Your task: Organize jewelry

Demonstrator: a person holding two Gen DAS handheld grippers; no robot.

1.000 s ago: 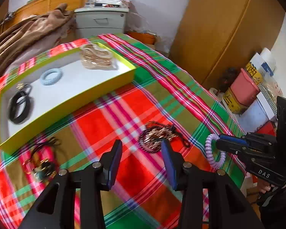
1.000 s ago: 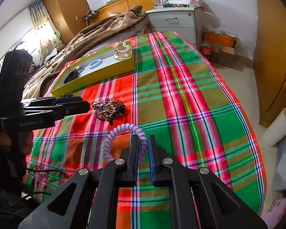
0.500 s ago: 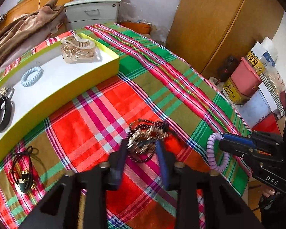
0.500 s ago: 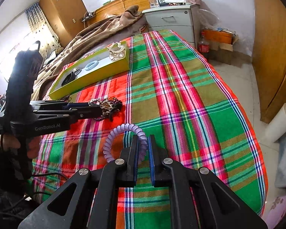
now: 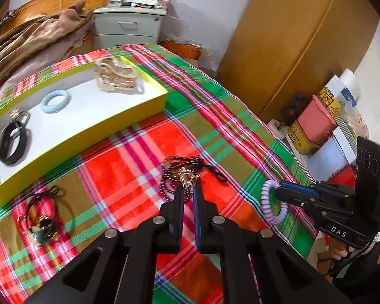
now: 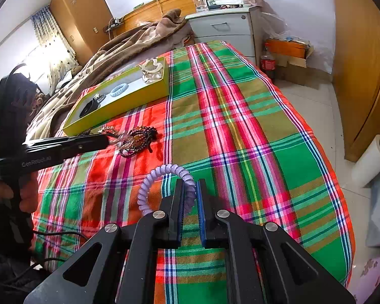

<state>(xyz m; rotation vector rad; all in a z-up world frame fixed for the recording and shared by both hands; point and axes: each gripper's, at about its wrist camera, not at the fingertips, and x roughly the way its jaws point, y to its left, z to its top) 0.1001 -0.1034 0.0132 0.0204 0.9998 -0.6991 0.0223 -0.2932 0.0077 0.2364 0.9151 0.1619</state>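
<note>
My left gripper point(image 5: 188, 192) is shut on a tangle of dark bead necklaces with a gold pendant point(image 5: 187, 177) on the plaid bedspread; it also shows in the right wrist view point(image 6: 136, 139). My right gripper point(image 6: 190, 190) is shut on a purple spiral hair tie point(image 6: 159, 179), held above the bedspread; it shows in the left wrist view point(image 5: 272, 202) too. A yellow tray point(image 5: 88, 131) with a white floor holds a black band point(image 5: 12, 144), a pale blue spiral tie point(image 5: 54, 100) and a beige claw clip point(image 5: 116, 78).
Another tangle of black cords with a green stone point(image 5: 40, 217) lies on the bedspread in front of the tray. A brown blanket point(image 6: 119, 50) is heaped behind the tray. A grey drawer unit point(image 5: 129, 27) and wooden wardrobe point(image 5: 291, 50) stand beyond the bed.
My left gripper moved forward to the bead necklaces and closed on them. My right gripper kept holding the purple hair tie with little movement.
</note>
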